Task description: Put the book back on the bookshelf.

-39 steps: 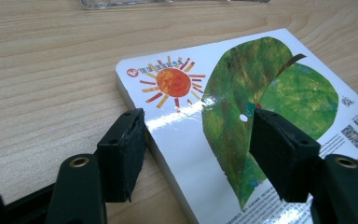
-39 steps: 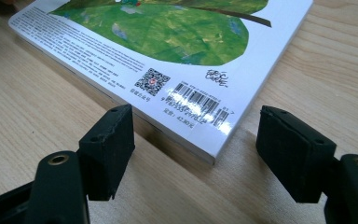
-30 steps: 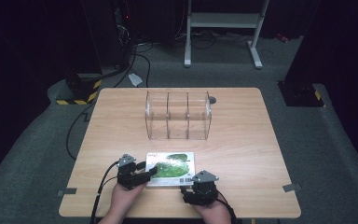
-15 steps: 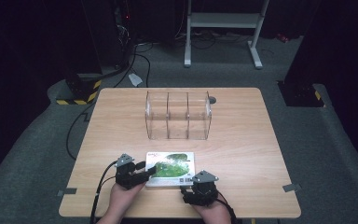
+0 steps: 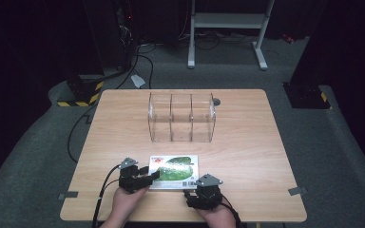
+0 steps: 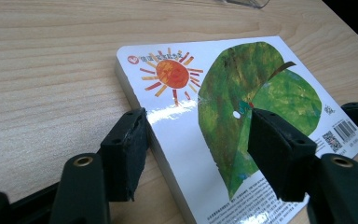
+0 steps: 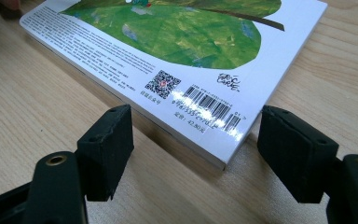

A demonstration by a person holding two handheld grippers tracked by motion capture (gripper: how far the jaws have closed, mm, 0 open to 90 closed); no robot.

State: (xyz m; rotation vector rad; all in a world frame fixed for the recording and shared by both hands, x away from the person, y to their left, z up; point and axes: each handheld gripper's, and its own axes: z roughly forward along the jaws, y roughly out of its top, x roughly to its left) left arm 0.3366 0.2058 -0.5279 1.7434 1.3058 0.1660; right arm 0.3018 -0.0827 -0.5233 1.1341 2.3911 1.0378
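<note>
In the left gripper view, the left gripper (image 6: 193, 140) has its jaws apart, straddling the near edge of a book (image 6: 242, 126) lying flat on the bench (image 6: 46, 70); one jaw sits beside the book's side edge, the other over the green leaf on its cover. In the right gripper view, the right gripper (image 7: 193, 149) is also spread wide, its jaws low on either side of the book's barcode corner, not touching it. In the high view both grippers sit at the lower centre of the frame, the book between and just above them. A clear three-compartment box (image 5: 181, 117) stands well apart, at the frame's centre.
</note>
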